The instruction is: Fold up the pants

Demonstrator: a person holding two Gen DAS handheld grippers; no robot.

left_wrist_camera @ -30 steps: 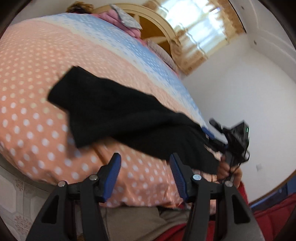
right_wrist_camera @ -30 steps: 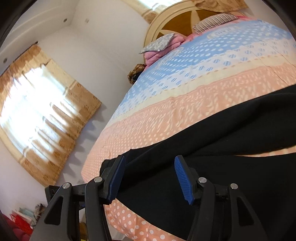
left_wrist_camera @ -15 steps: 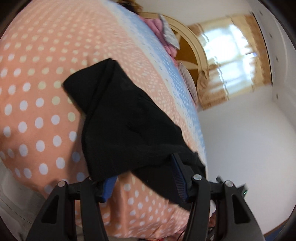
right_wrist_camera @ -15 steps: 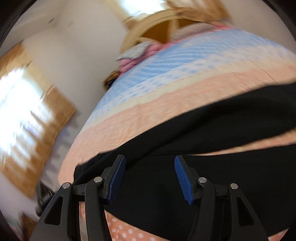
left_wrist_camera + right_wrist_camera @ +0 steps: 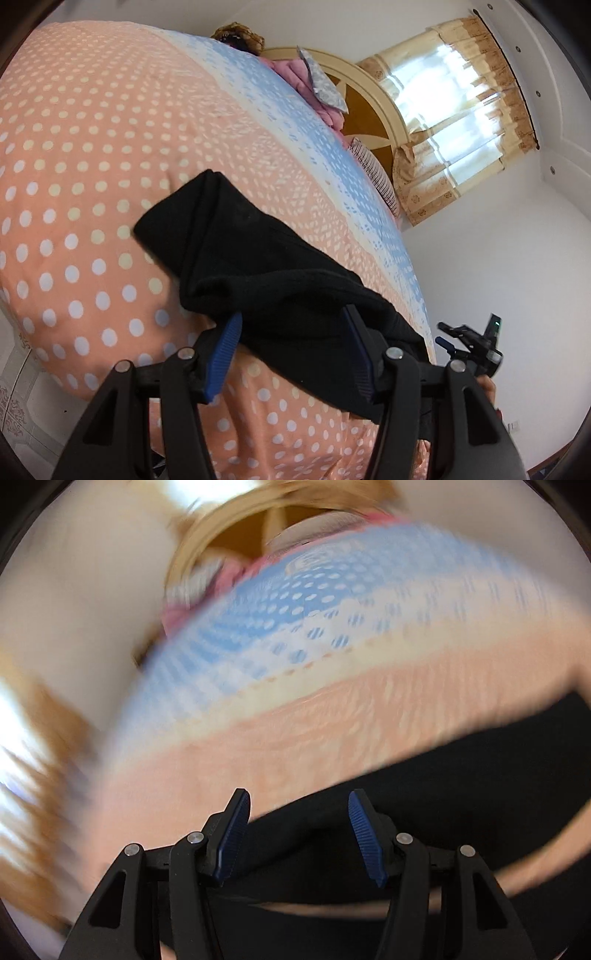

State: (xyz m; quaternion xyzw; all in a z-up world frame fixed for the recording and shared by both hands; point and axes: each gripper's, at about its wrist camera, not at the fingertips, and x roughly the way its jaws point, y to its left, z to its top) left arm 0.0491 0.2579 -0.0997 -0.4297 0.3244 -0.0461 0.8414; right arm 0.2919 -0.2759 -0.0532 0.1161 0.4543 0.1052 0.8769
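Note:
Black pants (image 5: 258,266) lie in a long band across the peach dotted bed cover (image 5: 92,147). My left gripper (image 5: 291,317) is low at their near edge with its jaws apart. The cloth drapes over both blue fingertips and fills the gap, and the pads do not press on it. At the right of that view, a hand holds my right gripper (image 5: 476,347) at the band's far end. The right wrist view is blurred by motion. There my right gripper (image 5: 298,797) stands open just above the pants (image 5: 461,794), with nothing pinched.
The bed cover (image 5: 332,720) turns blue toward the head, where pink pillows (image 5: 295,74) lean on a rounded wooden headboard (image 5: 362,107). A curtained window (image 5: 454,110) is beyond it. Tiled floor (image 5: 22,387) shows below the bed's near edge.
My left gripper has rolled and closed in on the pants' edge, so cloth now covers its fingertips. My right gripper has swung sideways over the pants. Neither jaw width changed.

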